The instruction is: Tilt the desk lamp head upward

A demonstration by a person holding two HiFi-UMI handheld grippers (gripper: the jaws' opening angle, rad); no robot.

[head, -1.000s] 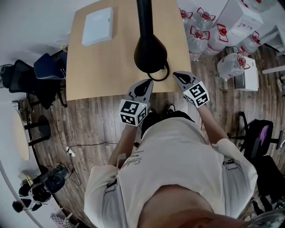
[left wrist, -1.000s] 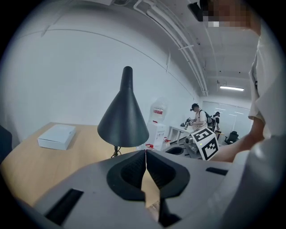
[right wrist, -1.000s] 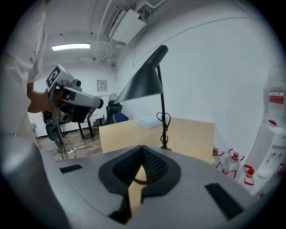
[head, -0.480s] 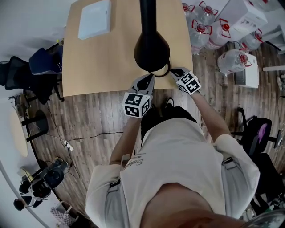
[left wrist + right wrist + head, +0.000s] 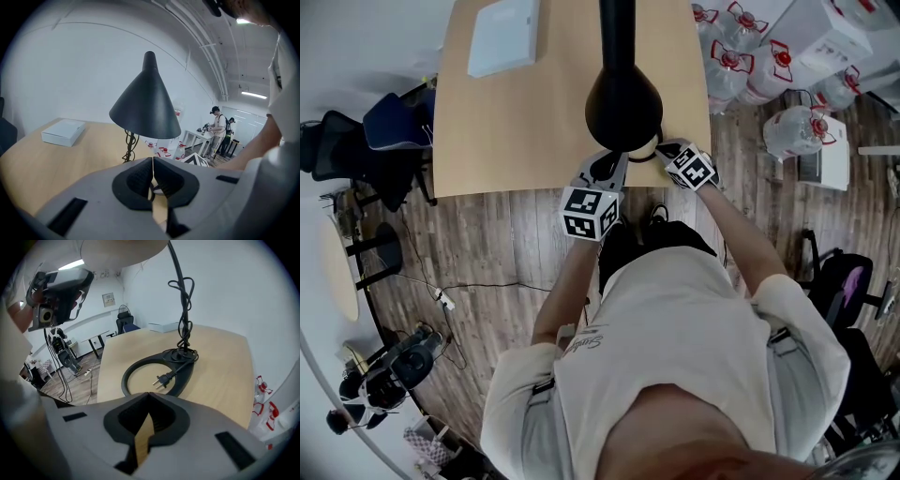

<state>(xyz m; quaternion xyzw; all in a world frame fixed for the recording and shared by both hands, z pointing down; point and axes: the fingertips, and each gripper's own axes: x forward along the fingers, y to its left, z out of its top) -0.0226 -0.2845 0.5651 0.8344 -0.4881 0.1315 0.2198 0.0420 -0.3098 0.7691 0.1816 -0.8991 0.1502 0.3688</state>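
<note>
lamp head (image 5: 623,103): black cone over the desk's (image 5: 506,131) near edge, 12 o'clock of both grippers
left gripper (image 5: 605,161): jaws pressed together, pinching nothing
right gripper (image 5: 667,148): closed too, empty, ring base (image 5: 185,376) ahead

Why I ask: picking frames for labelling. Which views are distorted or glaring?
Head view: even light, curved edges, lamp head featureless black. Left gripper view: fisheye, black corners, ceiling light glaring. Right gripper view: same fisheye, plug sharp.

Black lamp head (image 5: 623,103) over desk (image 5: 516,131); left claw (image 5: 606,161), right claw (image 5: 669,149) near its rim
</note>
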